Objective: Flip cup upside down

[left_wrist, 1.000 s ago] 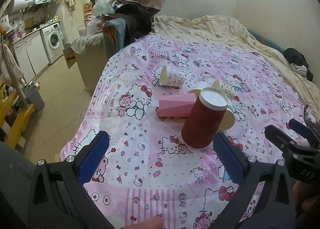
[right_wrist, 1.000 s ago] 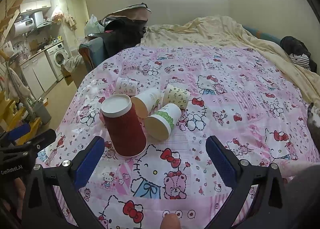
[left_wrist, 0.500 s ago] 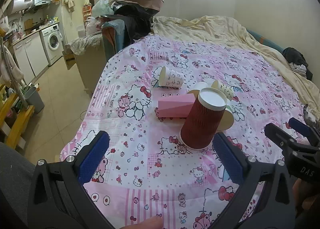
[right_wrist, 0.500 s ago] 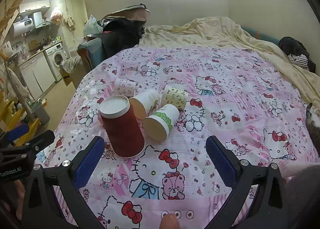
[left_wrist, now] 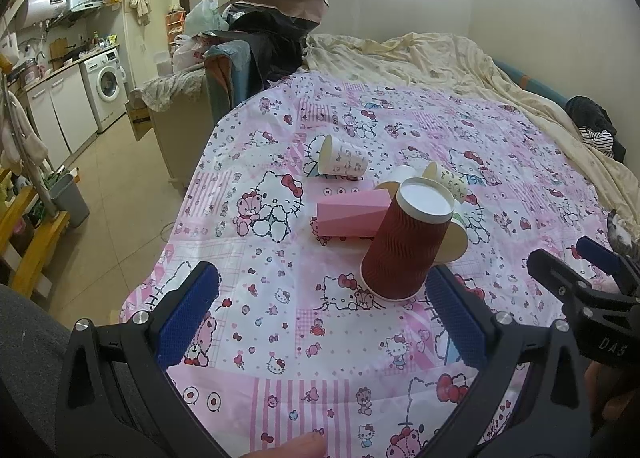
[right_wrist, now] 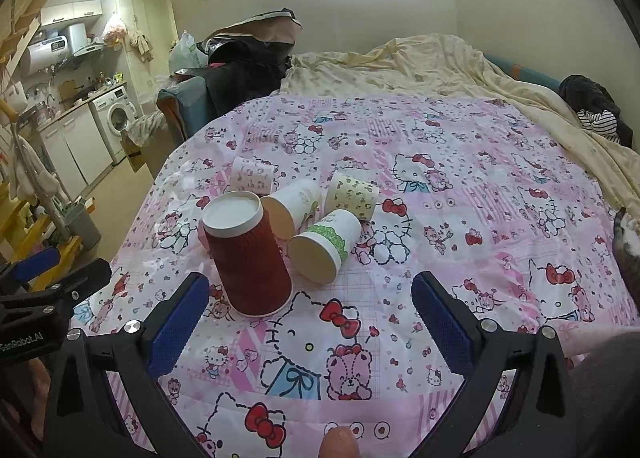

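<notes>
Honestly the red ribbed paper cup (left_wrist: pixel 406 244) already sits mouth-down on the Hello Kitty cloth (right_wrist: pixel 480 217); left gripper (left_wrist: pixel 320 316) and right gripper (right_wrist: pixel 310 322) both gape empty, so any nudge could topple it onto the green-banded cup (right_wrist: pixel 324 244)

Pink cup (right_wrist: pixel 201 236) behind red cup (right_wrist: pixel 249 254)

Pink box (left_wrist: pixel 352 213) lying on cartoon-print tablecloth (left_wrist: pixel 280 322), washing machine (left_wrist: pixel 105 89), grey bin (left_wrist: pixel 71 198), rumpled cream bedding (right_wrist: pixel 420 65)
</notes>
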